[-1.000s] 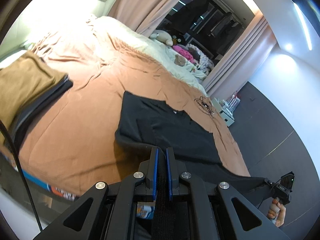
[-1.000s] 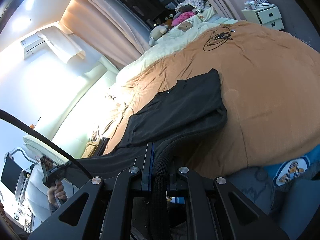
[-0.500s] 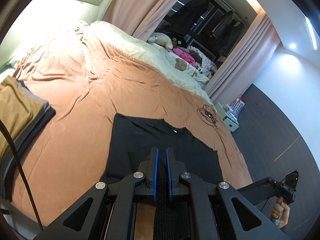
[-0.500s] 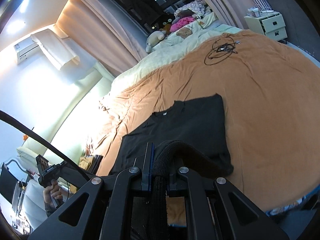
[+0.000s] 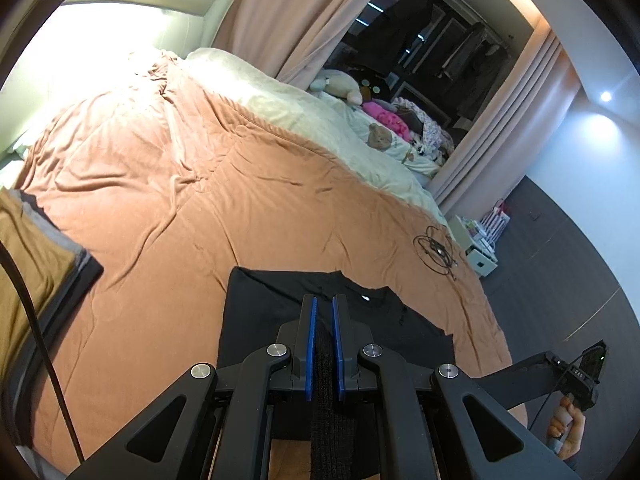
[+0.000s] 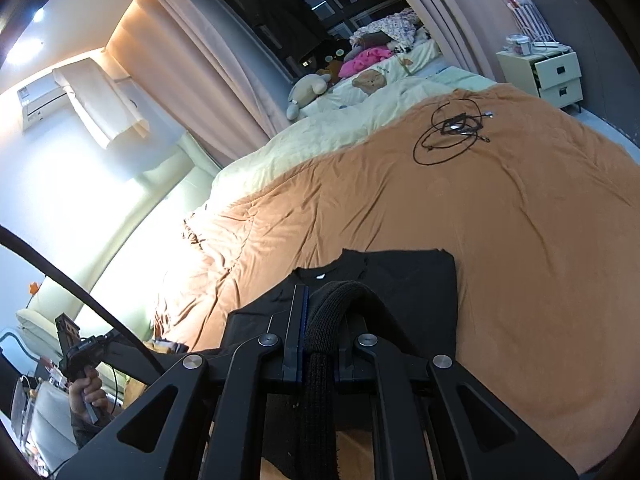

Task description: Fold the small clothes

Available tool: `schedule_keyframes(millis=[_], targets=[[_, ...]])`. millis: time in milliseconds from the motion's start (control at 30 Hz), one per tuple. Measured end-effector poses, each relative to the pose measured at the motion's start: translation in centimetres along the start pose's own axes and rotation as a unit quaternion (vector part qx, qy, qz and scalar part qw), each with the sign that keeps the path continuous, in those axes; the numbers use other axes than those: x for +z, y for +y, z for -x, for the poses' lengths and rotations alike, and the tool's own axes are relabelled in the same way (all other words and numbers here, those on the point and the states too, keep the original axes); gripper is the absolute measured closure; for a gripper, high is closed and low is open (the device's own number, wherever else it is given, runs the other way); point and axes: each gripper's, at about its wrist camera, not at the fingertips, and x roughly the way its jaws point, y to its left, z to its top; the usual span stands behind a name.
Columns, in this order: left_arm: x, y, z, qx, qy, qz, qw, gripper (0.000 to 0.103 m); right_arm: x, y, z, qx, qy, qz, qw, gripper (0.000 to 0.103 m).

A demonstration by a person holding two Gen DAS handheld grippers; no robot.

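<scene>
A black shirt (image 5: pixel 260 316) lies on the orange bedspread (image 5: pixel 168 208), collar end away from me. My left gripper (image 5: pixel 323 304) is shut on its ribbed hem, a black strip running back between the blue pads. The shirt also shows in the right wrist view (image 6: pixel 416 300). My right gripper (image 6: pixel 320 300) is shut on the other part of the hem, which bulges up over the fingers. Both grippers hold the hem above the shirt's body. The near part of the shirt is hidden behind the gripper frames.
A stack of folded clothes (image 5: pixel 36 264), brown on top, sits at the left of the bed. A coiled black cable (image 6: pixel 452 128) lies further up the bedspread. Cream bedding and soft toys (image 6: pixel 316 88) lie at the far end. A nightstand (image 6: pixel 548 72) stands beside the bed.
Both grippers have risen and moved forward over the bed with the hem in them. The shirt's lower part has come up over its body, and the shirt now looks shorter and squarer.
</scene>
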Motion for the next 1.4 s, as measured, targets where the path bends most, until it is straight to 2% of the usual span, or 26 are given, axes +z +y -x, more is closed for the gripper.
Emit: schedule_keyframes(millis=[200,467,933,1200,1400], targets=[[1.8,0.4,-3.8,0.015,0.014,0.006,0.9998,0.095,1.9,-0.3,-3.5,-0.012,0.013,-0.002,1.000,0.097],[2.9,1.4,-11.0,0.039,0.054,0.005,0.9978,0.095,4.7,-1.9,-9.2,-0.038,0.044,-0.012,0.998,0.097],[2.2,5.6,-23.9,0.091,0.120,0.021,0.9884,0.095,6.3,-5.9,-20.7,-0.081,0.105,-0.049,0.990,0.097],[1.8,7.7,-28.6,0.115,0.137,0.027,0.9835,0.095,6.5,-6.5,-26.0,-0.122,0.139,-0.037,0.982,0.097],[1.5,8.7,-29.7,0.146,0.130,0.025,0.9804,0.095,6.6,-6.1,-28.1,-0.133,0.149,-0.021,0.980,0.096]])
